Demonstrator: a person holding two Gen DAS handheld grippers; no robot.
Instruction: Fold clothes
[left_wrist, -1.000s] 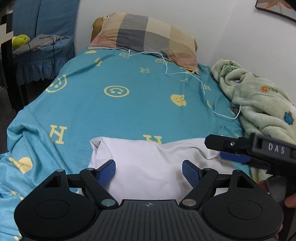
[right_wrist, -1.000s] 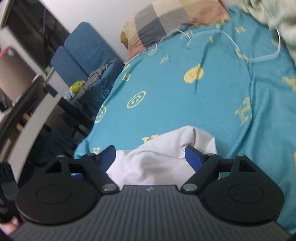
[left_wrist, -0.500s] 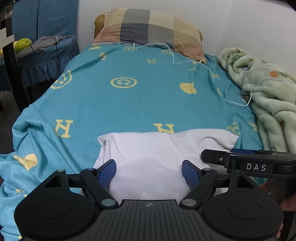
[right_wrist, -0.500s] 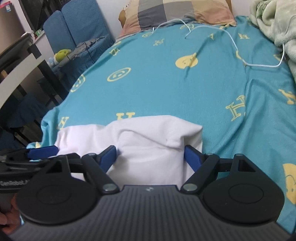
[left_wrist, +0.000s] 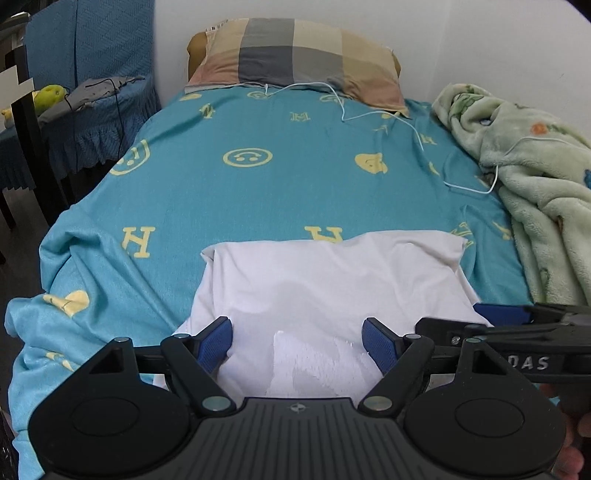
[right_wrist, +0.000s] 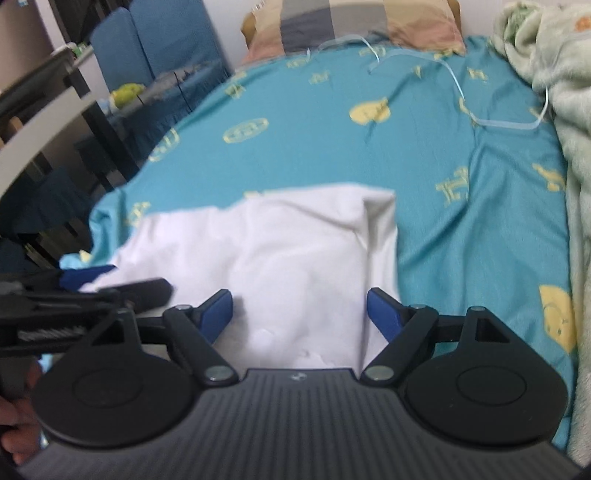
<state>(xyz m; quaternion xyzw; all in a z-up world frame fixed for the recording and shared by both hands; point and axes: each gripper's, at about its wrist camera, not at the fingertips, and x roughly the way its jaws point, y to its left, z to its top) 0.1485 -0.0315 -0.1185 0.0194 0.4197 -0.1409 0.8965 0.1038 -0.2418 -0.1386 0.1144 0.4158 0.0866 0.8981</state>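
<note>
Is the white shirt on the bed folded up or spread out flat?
Partly folded. The white shirt lies as a block, its right side turned under. How many layers it has, I cannot tell.

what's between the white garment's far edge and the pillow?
Mostly bare teal bedsheet. Only a thin white cable trails from near the pillow toward the green blanket. White garment sits nearest. Clearest in left wrist view.

A: Your white garment lies lower centre on a teal sheet printed with yellow smileys and letters.

B: Upper centre, your pillow is checked grey, beige and pink; right, a pale green blanket.
</note>
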